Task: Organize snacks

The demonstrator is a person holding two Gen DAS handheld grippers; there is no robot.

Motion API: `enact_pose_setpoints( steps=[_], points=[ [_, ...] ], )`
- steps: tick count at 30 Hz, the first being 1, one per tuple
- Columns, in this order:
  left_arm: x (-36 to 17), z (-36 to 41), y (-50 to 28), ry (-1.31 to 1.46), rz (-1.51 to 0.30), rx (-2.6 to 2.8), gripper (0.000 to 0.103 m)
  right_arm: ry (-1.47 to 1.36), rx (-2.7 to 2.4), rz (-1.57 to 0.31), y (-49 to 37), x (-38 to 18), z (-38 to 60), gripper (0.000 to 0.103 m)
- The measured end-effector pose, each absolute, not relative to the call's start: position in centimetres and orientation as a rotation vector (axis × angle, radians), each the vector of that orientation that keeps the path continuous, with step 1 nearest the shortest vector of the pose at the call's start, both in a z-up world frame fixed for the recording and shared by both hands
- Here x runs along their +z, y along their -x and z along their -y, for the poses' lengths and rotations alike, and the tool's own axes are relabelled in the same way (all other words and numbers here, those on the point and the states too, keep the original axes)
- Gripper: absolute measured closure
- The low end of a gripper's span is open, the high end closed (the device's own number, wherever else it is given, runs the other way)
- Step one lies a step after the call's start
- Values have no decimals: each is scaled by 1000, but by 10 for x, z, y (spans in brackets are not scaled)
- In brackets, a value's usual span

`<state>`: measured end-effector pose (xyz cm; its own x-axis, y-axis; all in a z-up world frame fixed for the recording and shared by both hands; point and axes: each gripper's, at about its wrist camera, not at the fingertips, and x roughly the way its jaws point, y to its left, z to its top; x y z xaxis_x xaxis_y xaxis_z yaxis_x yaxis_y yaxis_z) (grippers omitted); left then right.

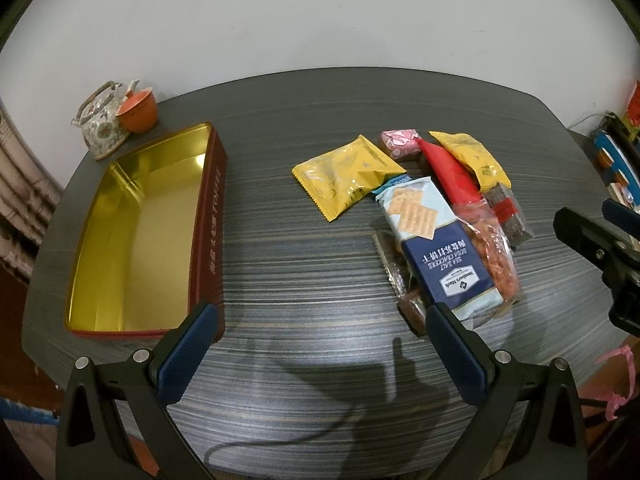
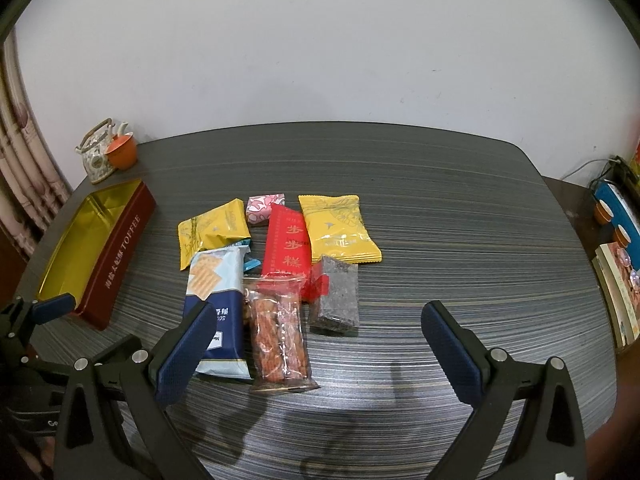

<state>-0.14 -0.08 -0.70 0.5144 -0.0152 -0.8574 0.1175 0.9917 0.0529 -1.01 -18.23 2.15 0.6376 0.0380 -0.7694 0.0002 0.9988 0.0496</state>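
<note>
Both the left gripper [image 1: 322, 338] and right gripper [image 2: 318, 338] hover wide open, holding nothing; the snack pile [image 2: 276, 268] lies right of the empty toffee tin [image 1: 132, 232], seemingly awaiting sorting.

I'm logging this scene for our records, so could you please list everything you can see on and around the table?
tin: 1, dark red outside, gold inside, open with nothing in it, left side of table
yellow packets: 2, yellow, far side of the snack pile
red packet: 1, red, between the yellow packets
pink sweet: 1, pink and white, behind the red packet
cracker pack: 1, pale blue and navy, near side of pile
clear packet: 1, orange contents, beside the cracker pack
dark bar: 1, blackish, right of the clear packet
teapot: 1, patterned white, far left corner
cup: 1, orange, against the teapot
table: 1, grey striped
left gripper: fingers open, holding nothing
right gripper: fingers open, holding nothing
</note>
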Motion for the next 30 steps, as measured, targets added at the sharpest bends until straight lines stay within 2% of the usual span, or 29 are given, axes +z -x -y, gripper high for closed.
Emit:
enact_pose_setpoints(
  steps=[30],
  points=[
    [-5,-4,2,-103,-1031,-65,0,-46,32,-880,12,23,182,2]
  ],
)
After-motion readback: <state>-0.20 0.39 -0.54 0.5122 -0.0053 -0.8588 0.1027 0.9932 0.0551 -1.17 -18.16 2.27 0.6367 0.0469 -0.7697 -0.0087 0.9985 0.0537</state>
